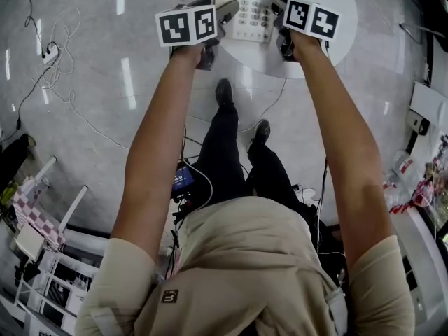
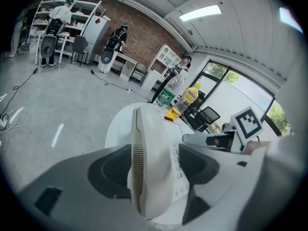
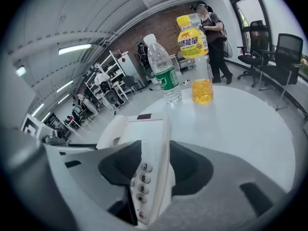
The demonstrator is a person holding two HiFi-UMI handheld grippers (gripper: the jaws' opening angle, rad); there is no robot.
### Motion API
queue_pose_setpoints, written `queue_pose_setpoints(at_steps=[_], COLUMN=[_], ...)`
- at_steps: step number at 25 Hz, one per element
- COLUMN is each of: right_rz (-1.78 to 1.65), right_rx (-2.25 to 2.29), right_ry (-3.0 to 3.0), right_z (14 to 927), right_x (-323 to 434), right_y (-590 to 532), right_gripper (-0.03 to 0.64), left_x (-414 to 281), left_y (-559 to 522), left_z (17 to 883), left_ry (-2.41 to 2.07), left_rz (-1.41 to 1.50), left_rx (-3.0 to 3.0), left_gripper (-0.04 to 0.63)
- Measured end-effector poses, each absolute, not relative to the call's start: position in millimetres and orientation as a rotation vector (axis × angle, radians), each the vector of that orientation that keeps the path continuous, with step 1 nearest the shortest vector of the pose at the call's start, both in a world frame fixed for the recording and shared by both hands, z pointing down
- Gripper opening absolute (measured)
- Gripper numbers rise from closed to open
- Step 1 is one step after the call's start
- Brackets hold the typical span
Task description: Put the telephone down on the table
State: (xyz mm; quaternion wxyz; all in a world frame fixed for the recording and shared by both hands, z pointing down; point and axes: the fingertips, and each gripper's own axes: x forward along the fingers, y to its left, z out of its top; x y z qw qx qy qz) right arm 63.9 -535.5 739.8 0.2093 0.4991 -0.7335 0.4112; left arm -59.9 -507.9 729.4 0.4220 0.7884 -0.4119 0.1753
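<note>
I have both grippers on the telephone point(image 1: 252, 12), one on each side of it, over the near part of the round white table point(image 1: 329, 44). From the head view I cannot tell whether its base rests on the tabletop or hangs just above it.

The left gripper point(image 1: 227, 9) is closed at a medium width on the telephone's left side, where the handset lies. In the left gripper view the handset edge fills the gap, one dark pad against its outer face and the other against the keypad side.

The right gripper point(image 1: 276, 5) stands fairly wide around the telephone's right edge. In the right gripper view the strip of keys 3, 6, 9 and # runs between the jaws, and the pads look to be in contact on both sides.

Further out on the table, well apart from the telephone, stand a clear bottle with a green label point(image 3: 163, 71) and, just to its right, a bottle with a yellow label point(image 3: 197, 57) holding orange liquid.
</note>
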Motion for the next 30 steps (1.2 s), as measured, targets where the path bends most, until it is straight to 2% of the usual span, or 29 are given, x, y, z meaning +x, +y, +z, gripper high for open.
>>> queue_pose_setpoints(at_steps=[6,10,15,19,30], right_rz=[1.082,1.028,0.928,0.82,0.432], right_rx=[1.417,1.445,1.457,1.439,1.292], right_ry=[-2.06,-2.139,-2.289,-2.436,-2.695], right_z=[705.5,657.5,577.5,502.1,330.7], right_x=[63.7,73.7,68.4,16.0,8.4], right_y=[-533.9,-528.6,-514.1,-497.8,-410.2], right_gripper=[0.173,0.153,0.067,-0.009,-0.009], left_x=[-82.0,-98.1,-120.7,-173.8,-179.2], left_y=[-505.9,-504.2,-496.5,-478.7,-393.5], left_z=[699.1,645.2,549.0,468.0,308.6], left_ry=[-1.086,-1.156,-1.235,-1.293,-1.392], left_rz=[0.447,0.373,0.25,0.152,-0.046], left_rx=[2.004,2.057,2.172,2.287,2.482], left_gripper=[0.296,0.295,0.287,0.248,0.124])
